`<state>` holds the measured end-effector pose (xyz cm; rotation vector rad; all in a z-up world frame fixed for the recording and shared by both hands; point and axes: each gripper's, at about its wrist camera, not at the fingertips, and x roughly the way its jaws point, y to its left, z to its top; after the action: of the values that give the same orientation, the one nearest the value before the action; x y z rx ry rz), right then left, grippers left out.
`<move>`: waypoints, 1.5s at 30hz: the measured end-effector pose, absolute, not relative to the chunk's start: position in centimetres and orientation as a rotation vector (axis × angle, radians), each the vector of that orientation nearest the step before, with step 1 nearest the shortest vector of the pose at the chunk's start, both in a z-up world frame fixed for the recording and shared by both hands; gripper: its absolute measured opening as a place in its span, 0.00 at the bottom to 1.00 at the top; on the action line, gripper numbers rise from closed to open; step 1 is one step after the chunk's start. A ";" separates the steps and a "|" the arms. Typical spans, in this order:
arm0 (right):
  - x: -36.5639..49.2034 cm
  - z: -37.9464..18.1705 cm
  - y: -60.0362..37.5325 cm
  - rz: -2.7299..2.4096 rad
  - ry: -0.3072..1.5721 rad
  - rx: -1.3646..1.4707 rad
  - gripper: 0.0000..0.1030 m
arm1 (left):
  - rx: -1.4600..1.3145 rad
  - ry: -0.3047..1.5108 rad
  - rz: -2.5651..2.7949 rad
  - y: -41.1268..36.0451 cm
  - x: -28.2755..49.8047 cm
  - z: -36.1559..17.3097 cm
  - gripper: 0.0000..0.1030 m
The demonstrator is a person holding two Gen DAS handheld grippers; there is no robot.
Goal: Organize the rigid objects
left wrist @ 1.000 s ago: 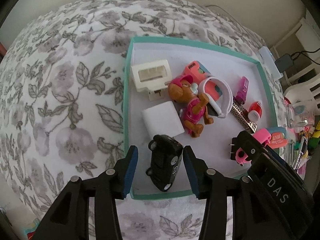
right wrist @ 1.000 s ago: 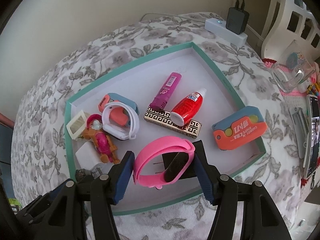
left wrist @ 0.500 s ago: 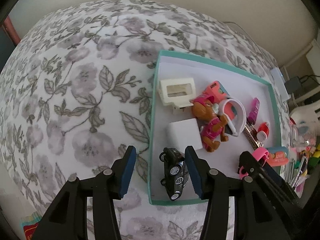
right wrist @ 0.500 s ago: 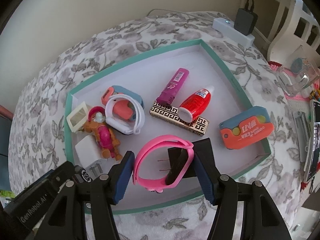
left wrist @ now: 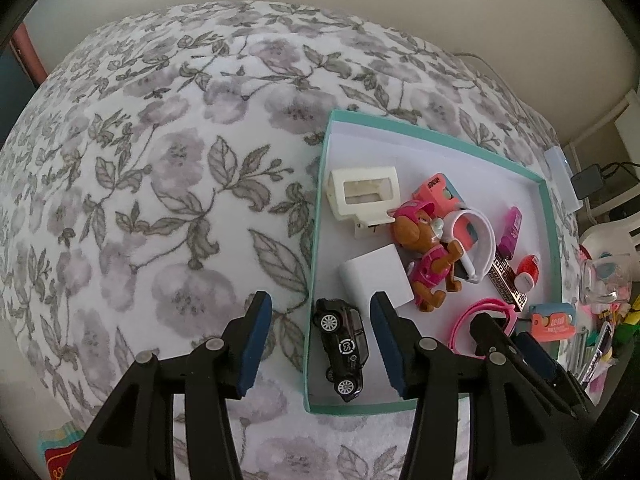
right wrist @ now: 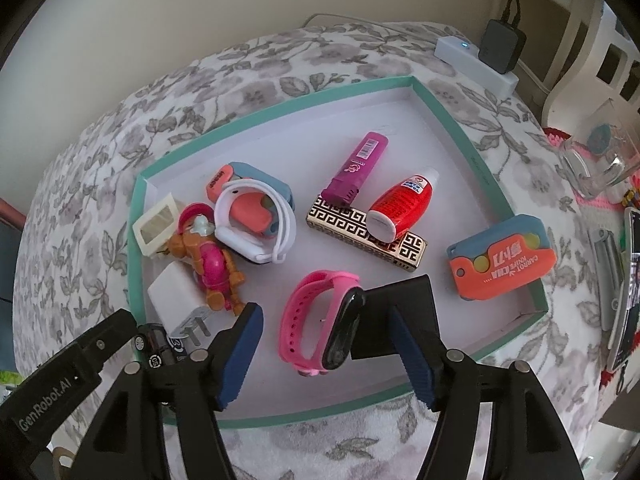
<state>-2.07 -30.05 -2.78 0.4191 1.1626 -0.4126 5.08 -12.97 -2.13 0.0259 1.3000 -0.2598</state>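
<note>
A teal-rimmed white tray (left wrist: 360, 408) (right wrist: 480, 168) sits on a floral cloth. A black toy car (left wrist: 342, 344) lies on its side in the tray's near left corner. My left gripper (left wrist: 322, 344) hovers open above it, straddling the tray's left wall, pads clear of the car. A pink smart band (right wrist: 320, 320) rests on the tray floor against a black plug adapter (right wrist: 400, 312). My right gripper (right wrist: 326, 356) is over them with its jaws opening and the pads off the band. Nearby lie a puppy figure (right wrist: 208, 264), a white charger (right wrist: 176, 296) and a white strap (right wrist: 256, 224).
The tray also holds a cream frame (left wrist: 364, 196), a magenta tube (right wrist: 356, 172), a red bottle (right wrist: 400, 208), a gold patterned bar (right wrist: 360, 232) and an orange knife case (right wrist: 504, 264). A power strip (right wrist: 476, 56) and a glass (right wrist: 600, 164) stand to the right.
The left gripper drew away to the left and the car, upright between its pads before, now lies on its side. The right jaws widened and the pink band dropped out of their grip.
</note>
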 end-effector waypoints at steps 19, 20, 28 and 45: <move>-1.8 -3.1 -29.5 -0.400 1.152 0.373 0.94 | 0.048 1.325 -0.024 -9.6 6.9 -4.4 0.97; -1.8 -3.1 -29.5 -0.399 1.149 0.375 0.94 | 0.047 1.324 -0.016 -9.4 7.0 -4.5 0.97; -1.9 -3.0 -29.6 -0.409 1.126 0.382 1.00 | 0.065 1.316 0.007 -9.2 7.1 -4.7 0.97; -1.9 -2.5 -29.4 -0.411 1.098 0.371 1.00 | 0.093 1.307 0.028 -9.2 7.2 -4.8 0.97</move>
<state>-1.90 -29.42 -2.49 0.3712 1.0976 -0.4108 7.18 -9.19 -4.77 0.0933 1.3069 0.0278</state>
